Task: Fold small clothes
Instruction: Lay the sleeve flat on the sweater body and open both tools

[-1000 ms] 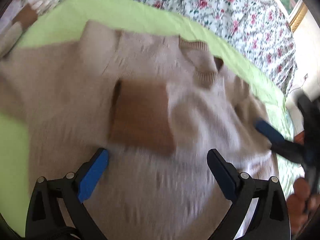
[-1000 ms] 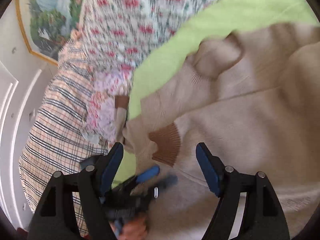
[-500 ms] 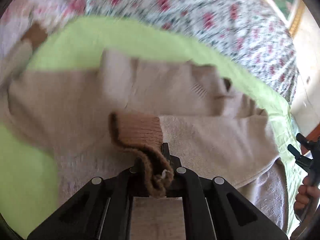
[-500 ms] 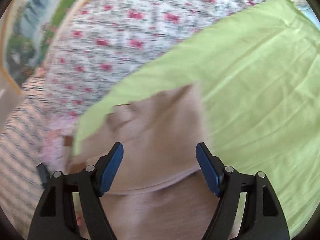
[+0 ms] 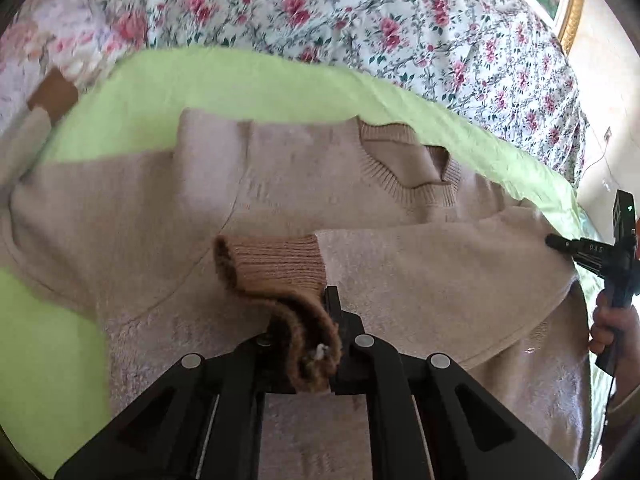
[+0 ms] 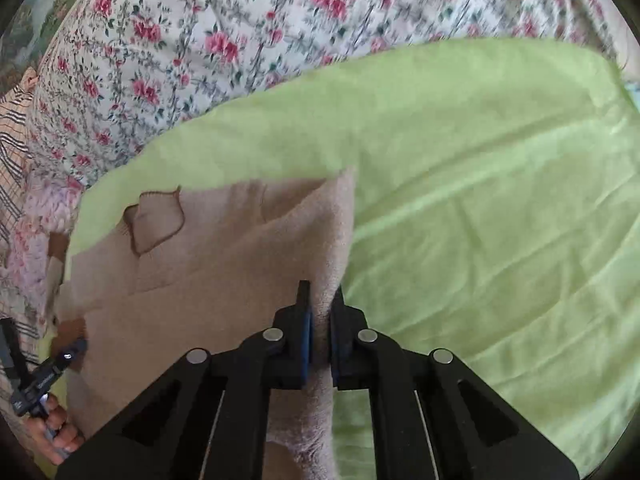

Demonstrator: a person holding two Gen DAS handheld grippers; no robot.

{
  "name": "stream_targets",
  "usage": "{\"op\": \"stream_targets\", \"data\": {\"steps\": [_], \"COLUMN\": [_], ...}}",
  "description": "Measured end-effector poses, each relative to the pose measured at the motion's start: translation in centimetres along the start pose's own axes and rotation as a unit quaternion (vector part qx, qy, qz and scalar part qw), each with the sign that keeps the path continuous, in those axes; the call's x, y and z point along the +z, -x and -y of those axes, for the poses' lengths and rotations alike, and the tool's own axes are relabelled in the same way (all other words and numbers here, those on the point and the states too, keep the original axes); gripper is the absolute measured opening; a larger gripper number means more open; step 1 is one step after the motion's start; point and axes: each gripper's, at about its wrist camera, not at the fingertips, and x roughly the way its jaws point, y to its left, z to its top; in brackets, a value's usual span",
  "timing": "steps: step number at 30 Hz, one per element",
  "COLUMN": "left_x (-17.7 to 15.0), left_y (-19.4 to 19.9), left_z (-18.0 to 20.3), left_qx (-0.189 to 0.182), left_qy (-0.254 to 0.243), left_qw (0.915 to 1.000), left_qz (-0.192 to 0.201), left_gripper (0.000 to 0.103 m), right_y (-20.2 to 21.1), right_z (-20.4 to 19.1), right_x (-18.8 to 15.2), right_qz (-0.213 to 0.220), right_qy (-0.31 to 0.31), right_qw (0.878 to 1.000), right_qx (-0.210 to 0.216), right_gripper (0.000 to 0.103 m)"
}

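A beige knit sweater [image 5: 280, 184] lies front up on a green sheet [image 5: 240, 84]. One sleeve is folded across its chest, and my left gripper [image 5: 310, 320] is shut on that sleeve's brown cuff [image 5: 276, 264], which curls up between the jaws. The other sleeve's brown cuff [image 5: 52, 92] trails off to the far left. In the right wrist view, my right gripper [image 6: 320, 304] is closing its jaws on the sweater's [image 6: 224, 264] side edge, with a ridge of fabric pinched between the pads. The right gripper [image 5: 554, 242] also shows at the sweater's right side.
A floral quilt [image 6: 200, 40] is bunched along the far side of the sheet [image 6: 480, 200], with plaid bedding [image 6: 12, 152] at the left. Bare green sheet spreads to the right of the sweater. A person's hand [image 5: 608, 324] holds the right gripper's handle.
My left gripper shut on the brown cuff and lifted it slightly. My right gripper swung from the sleeve area to the sweater's side edge and shut on a fold there.
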Motion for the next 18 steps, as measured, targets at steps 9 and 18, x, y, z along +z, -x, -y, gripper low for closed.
{"op": "stream_targets", "data": {"steps": [9,18], "left_x": [-0.2,-1.5], "left_y": [0.0,2.3], "left_z": [-2.2,-4.4], "left_qx": [-0.001,-0.007], "left_qy": [0.032,0.071], "left_qw": [0.9995,0.9974], "left_qz": [-0.009,-0.01], "left_gripper": [0.017,0.018], "right_y": [2.7,1.4], "right_z": [-2.3,-3.6], "right_x": [-2.0,-4.7], "right_qz": [0.025,-0.033], "right_qy": [0.021,-0.02], "right_qw": [0.997,0.999], "right_qx": [-0.064,-0.014], "right_gripper": [0.019,0.035]}}
